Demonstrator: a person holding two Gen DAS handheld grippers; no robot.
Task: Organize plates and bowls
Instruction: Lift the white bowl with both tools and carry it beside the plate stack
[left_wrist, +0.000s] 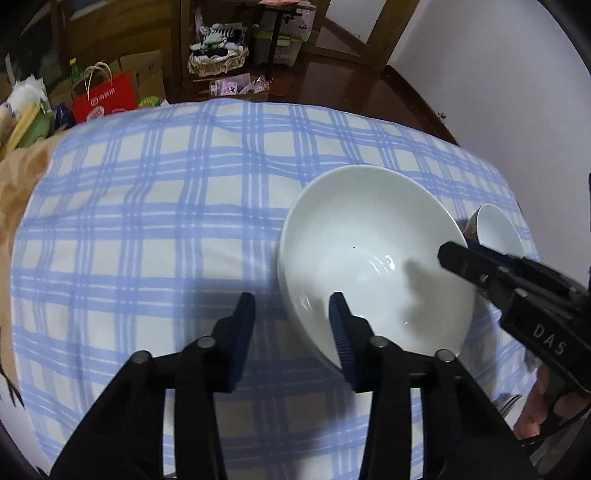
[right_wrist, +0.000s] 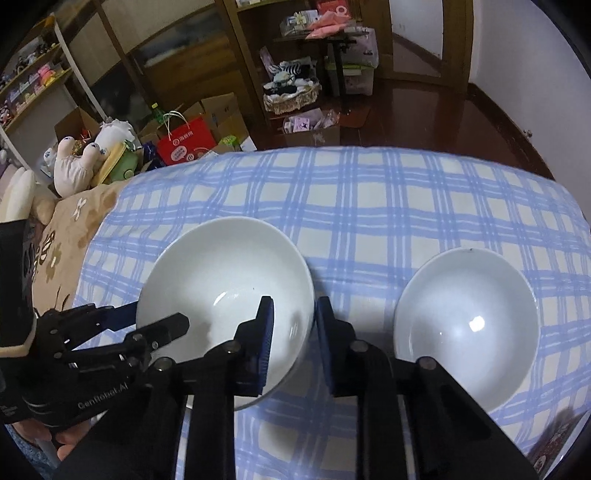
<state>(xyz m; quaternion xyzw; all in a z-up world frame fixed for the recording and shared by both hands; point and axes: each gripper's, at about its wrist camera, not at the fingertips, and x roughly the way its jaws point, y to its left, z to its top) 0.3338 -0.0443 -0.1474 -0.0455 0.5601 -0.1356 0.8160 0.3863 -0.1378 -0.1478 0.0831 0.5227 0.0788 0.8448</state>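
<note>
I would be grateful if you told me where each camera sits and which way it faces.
Left wrist: on the left gripper, looking steeply down at the large white bowl, whose rim its fingers straddle; the right gripper enters from the right.
Right wrist: on the right gripper, straddling the same bowl's opposite rim; a second bowl sits right.
Shared: large bowl, checked cloth.

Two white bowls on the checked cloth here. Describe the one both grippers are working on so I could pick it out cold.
Start at the blue-and-white checked cloth covering the table. Two white bowls sit on it side by side and apart; take the larger bowl, nearer the tan flowered cloth. Unlike the smaller bowl, which nothing touches, it has the left gripper and the right gripper straddling its rim on opposite sides.
</note>
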